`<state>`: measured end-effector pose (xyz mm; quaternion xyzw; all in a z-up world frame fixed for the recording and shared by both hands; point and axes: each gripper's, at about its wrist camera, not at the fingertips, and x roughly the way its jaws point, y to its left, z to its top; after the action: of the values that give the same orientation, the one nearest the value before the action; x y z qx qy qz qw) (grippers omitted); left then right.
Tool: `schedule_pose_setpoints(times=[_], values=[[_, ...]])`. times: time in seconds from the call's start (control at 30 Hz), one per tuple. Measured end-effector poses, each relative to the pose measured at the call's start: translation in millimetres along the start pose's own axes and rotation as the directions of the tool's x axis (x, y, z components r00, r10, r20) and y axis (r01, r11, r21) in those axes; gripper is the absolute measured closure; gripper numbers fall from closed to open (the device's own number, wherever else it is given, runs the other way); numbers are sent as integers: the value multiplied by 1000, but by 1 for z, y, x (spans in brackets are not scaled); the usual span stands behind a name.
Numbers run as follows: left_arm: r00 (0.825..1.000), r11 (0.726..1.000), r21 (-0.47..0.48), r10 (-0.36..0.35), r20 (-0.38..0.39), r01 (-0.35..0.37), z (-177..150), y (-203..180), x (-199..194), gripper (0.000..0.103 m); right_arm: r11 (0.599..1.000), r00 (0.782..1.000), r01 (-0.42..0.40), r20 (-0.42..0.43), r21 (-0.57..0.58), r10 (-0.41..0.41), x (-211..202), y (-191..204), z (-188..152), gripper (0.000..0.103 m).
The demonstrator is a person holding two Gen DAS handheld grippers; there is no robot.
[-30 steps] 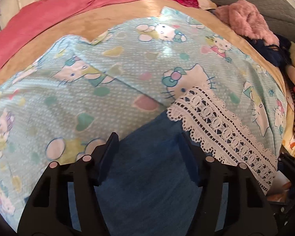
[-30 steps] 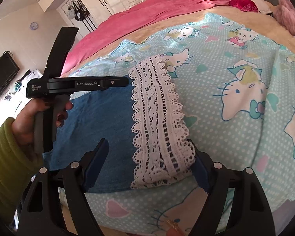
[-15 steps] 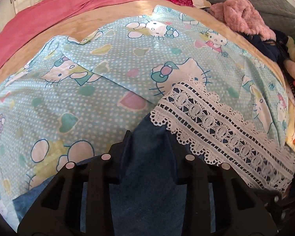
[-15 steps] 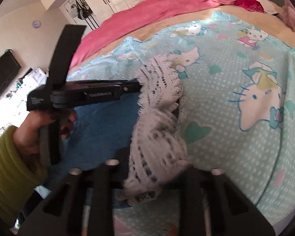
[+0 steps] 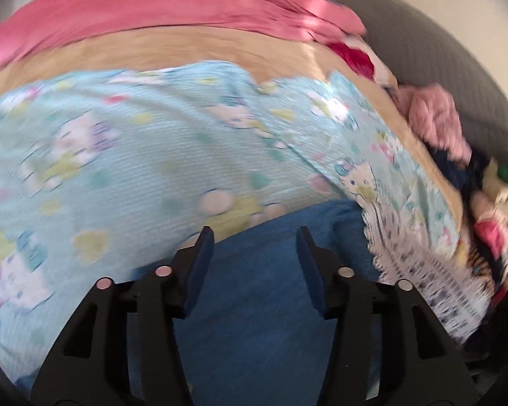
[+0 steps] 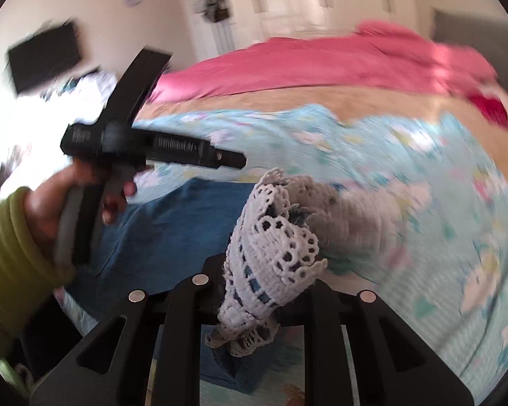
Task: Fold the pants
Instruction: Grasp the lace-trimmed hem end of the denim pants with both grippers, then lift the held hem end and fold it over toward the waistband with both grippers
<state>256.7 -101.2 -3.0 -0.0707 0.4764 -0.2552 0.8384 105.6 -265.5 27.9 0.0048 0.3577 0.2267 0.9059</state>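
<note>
Lifted off the bed (image 6: 372, 108) since the earlier frame, the pants' lace hem (image 6: 274, 247) is clenched in the right tool (image 6: 260, 291). Beside that hem, the left tool (image 5: 254, 237) has just been opening and hangs released above the denim (image 5: 271, 304), gripping nothing. Pulled by one corner only, the pants (image 6: 172, 223) may fold skewed.

Both views are bright with daylight and smeared by motion. In the left wrist view the cartoon-print sheet (image 5: 145, 155) is streaked sideways, its figures reduced to pale blobs, while the left claw (image 5: 254, 257) at 6 o'clock stays crisp. Sun patches glare on the pink blanket (image 5: 172, 10) towards 1 o'clock. In the right wrist view the room at 9 o'clock is blown out to white and the dark screen (image 6: 44, 55) on the wall at 10 o'clock is blurred. The white lace trim (image 6: 271, 257) near the centre is fairly sharp. Fisheye bending curves the bed (image 6: 288, 101) into a dome, and black vignette fills the corners.
</note>
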Motion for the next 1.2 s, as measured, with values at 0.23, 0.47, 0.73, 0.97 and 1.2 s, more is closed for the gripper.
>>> schedule_pose_setpoints(times=[0.23,0.47,0.73,0.97,1.2], values=[[998,990,-130,-56,-15,53,-35,50,-34,46,934,994,54,-70,-353,-84,50,97,-16,83],[994,988,-117,-108,-36,103,-59,49,-35,41,834,991,7,-105,-552,-78,59,146,-54,52],[987,986,68,-153,-38,156,-59,-10,-47,30,937,988,-134,-119,-324,100,18,100,-51,44],[992,882,469,102,-70,-58,-77,-107,-18,23,988,990,-131,-69,-88,125,-27,36,-71,40],[941,821,530,318,-115,-213,-75,-116,46,36,992,991,-119,-60,-44,116,-34,29,-83,40]])
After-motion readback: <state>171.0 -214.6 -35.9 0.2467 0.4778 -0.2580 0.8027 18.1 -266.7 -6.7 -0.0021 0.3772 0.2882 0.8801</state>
